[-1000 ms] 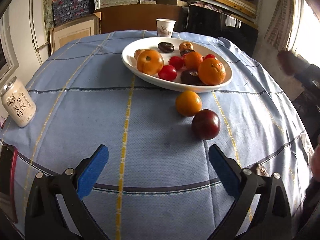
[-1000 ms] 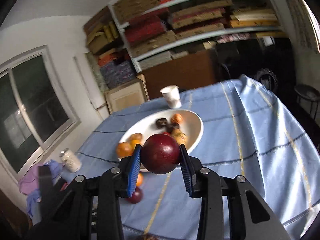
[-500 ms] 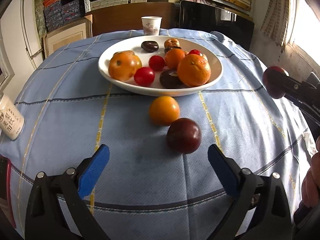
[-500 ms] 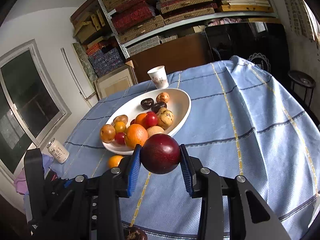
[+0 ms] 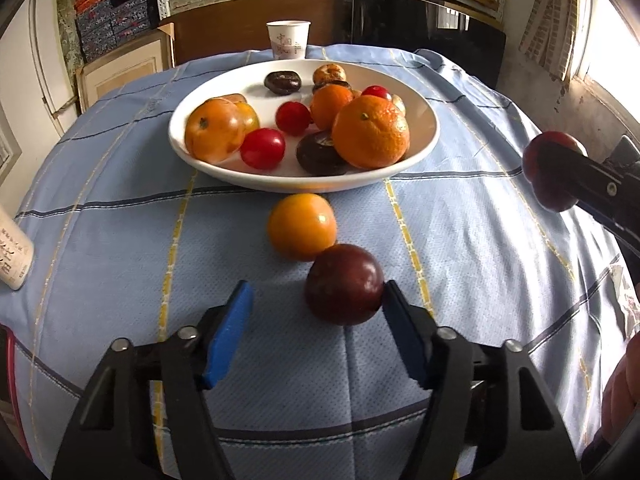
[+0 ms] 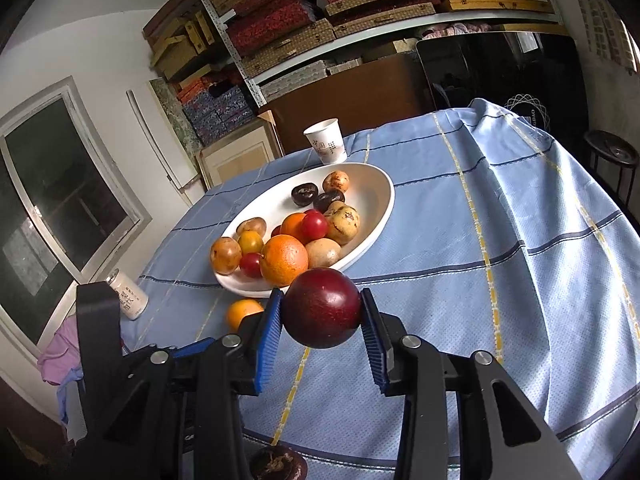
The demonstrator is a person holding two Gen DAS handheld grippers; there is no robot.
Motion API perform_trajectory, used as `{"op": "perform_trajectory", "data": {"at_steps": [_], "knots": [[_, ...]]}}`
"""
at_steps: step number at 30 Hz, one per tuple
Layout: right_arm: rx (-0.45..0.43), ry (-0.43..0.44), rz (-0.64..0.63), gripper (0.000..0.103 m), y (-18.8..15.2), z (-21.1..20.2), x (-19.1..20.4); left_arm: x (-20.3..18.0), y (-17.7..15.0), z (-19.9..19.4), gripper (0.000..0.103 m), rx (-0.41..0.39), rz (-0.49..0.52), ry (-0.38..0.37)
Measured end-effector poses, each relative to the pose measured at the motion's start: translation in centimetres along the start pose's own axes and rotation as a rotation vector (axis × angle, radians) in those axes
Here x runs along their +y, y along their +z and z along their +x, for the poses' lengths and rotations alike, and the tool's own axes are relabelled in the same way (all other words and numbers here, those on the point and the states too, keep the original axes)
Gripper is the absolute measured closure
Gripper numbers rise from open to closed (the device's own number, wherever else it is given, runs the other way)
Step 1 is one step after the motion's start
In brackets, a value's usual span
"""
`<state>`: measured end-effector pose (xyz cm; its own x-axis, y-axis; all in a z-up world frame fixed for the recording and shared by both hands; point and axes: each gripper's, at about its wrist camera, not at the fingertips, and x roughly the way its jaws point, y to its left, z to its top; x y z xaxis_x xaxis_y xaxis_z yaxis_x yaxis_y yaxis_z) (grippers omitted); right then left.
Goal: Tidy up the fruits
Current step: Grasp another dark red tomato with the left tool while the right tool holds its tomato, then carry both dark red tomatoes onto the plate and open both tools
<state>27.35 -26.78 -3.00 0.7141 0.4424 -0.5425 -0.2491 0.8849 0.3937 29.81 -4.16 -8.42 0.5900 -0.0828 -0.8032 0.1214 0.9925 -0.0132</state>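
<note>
Closing in since a moment ago, left hand-held gripper (image 5: 316, 316) half-narrowed, dark plum (image 5: 345, 284) on tabletop (image 5: 480, 216) touching its three-o'clock pad; right hand-held gripper (image 6: 322, 314) clamps another plum (image 6: 321, 307), bowl (image 6: 378, 216) at eleven o'clock.

A light blue tablecloth (image 5: 480, 240) crossed by dark blue and yellow lines is being seen beyond the tongs. A dark red plum (image 5: 344, 284) and an orange fruit (image 5: 302, 226) are being shown just ahead of the blue pads (image 5: 228, 334) of the black left tongs (image 5: 316, 332). A white bowl (image 5: 424, 140) farther ahead is being filled with orange, red, dark brown and speckled tan fruit. A second dark red plum (image 6: 322, 308) is being framed by the right tongs' (image 6: 322, 332) blue pads.
</note>
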Motion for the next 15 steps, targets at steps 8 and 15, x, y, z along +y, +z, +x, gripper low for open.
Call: {"op": "perform_trajectory", "data": {"at_steps": [8,15], "knots": [[-0.001,0.006,-0.008,0.063,0.00,-0.06,0.18,-0.20,0.50,0.76,0.043,0.018,-0.019,-0.002],[0.006,0.011,-0.013,0.063,0.03,-0.10,0.23,-0.67,0.81,0.83,0.064,0.014,-0.015,-0.036]]}}
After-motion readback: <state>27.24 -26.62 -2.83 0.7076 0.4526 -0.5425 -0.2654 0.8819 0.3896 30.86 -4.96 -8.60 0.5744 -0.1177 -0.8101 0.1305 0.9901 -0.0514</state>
